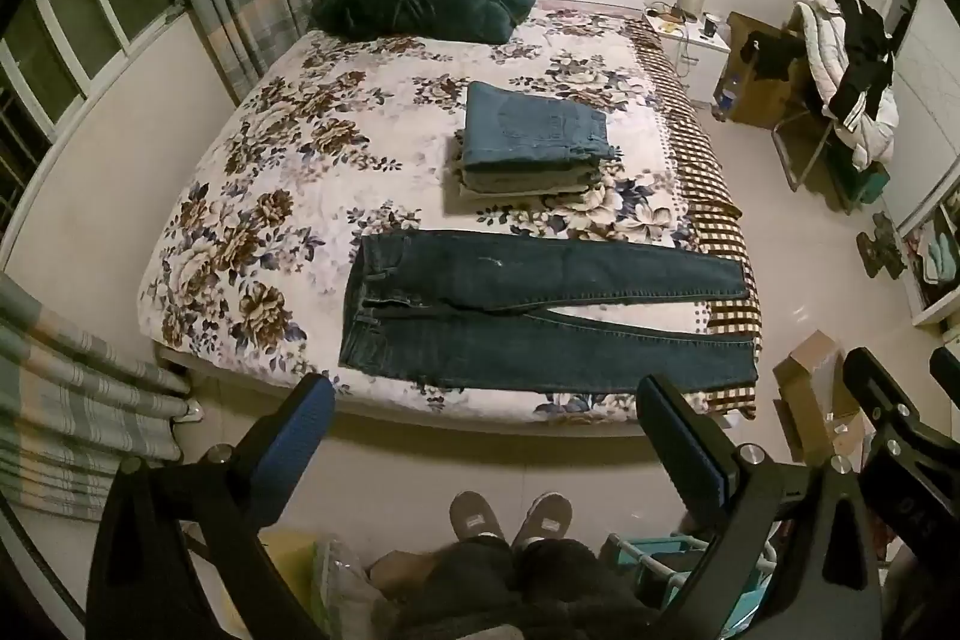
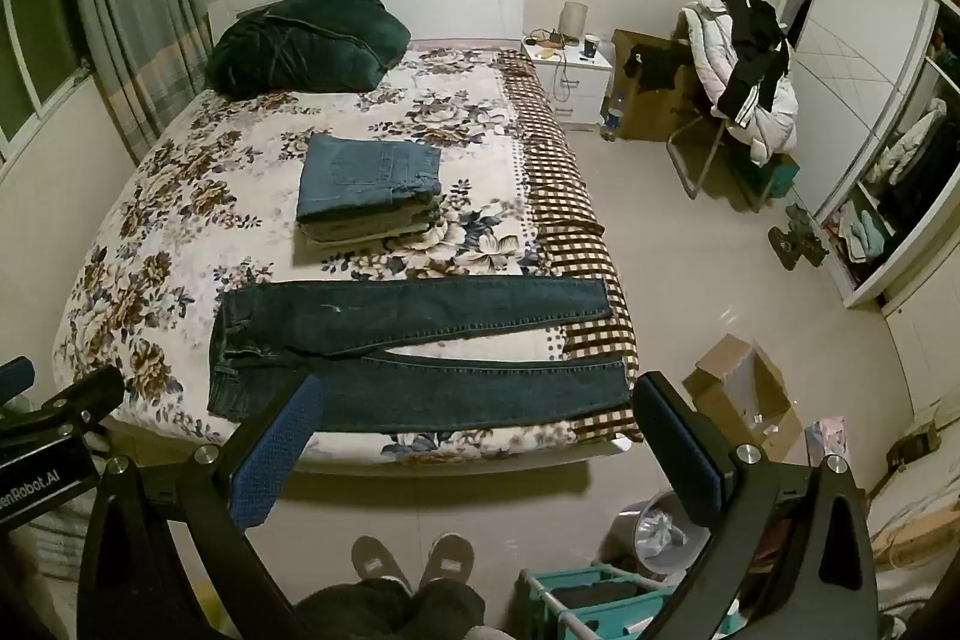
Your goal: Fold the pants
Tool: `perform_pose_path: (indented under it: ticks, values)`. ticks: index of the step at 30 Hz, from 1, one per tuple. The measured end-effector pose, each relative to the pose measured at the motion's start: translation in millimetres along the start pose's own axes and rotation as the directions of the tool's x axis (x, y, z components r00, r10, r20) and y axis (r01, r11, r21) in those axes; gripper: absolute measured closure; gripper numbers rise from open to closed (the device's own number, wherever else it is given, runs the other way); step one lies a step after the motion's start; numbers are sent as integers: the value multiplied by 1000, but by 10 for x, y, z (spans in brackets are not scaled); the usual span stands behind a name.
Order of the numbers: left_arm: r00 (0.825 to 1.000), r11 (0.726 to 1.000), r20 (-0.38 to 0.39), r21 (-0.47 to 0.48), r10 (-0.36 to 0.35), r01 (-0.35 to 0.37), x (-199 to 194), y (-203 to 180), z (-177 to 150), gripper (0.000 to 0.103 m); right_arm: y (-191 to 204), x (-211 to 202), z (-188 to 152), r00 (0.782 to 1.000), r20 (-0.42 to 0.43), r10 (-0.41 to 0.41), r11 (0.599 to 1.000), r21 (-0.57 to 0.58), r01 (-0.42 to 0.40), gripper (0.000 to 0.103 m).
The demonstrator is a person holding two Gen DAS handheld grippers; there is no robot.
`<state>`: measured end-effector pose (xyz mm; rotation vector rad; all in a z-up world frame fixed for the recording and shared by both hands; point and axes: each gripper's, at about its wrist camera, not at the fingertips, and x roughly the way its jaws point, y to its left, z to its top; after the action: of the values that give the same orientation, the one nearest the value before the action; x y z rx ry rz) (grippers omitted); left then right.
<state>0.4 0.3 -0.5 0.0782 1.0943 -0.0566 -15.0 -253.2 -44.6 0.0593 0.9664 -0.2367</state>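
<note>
Nearest the cameras, the left hand-held gripper (image 1: pixel 483 436) and the right hand-held gripper (image 2: pixel 480 436) both hang above the floor short of the bed (image 2: pixel 372 451), jaws spread as wide as they go, holding nothing and touching nothing; the person's slippers (image 2: pixel 414 559) stand just below them. Beyond, the dark jeans (image 1: pixel 540 316) lie flat across the near edge of the bed, waistband to the left, legs slightly apart and their cuffs reaching the checked border at the right edge. The likely trouble starts there: a pinch that takes only the top denim layer would drag the legs askew, and the cuffs, so near the edge, could slide off toward the floor. Farther back, a stack of folded jeans (image 2: pixel 369 190) sits mid-bed, near enough that a wide sweep could knock it.
</note>
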Motion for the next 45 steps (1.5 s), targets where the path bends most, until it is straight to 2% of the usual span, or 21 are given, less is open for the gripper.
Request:
perform_pose_path:
  ticks: [45]
  values:
    - [1000,1000,21,0,7,-7,-2,-3,-7,0,17,-86,-23,1000,2,2,1000,1,-2,0]
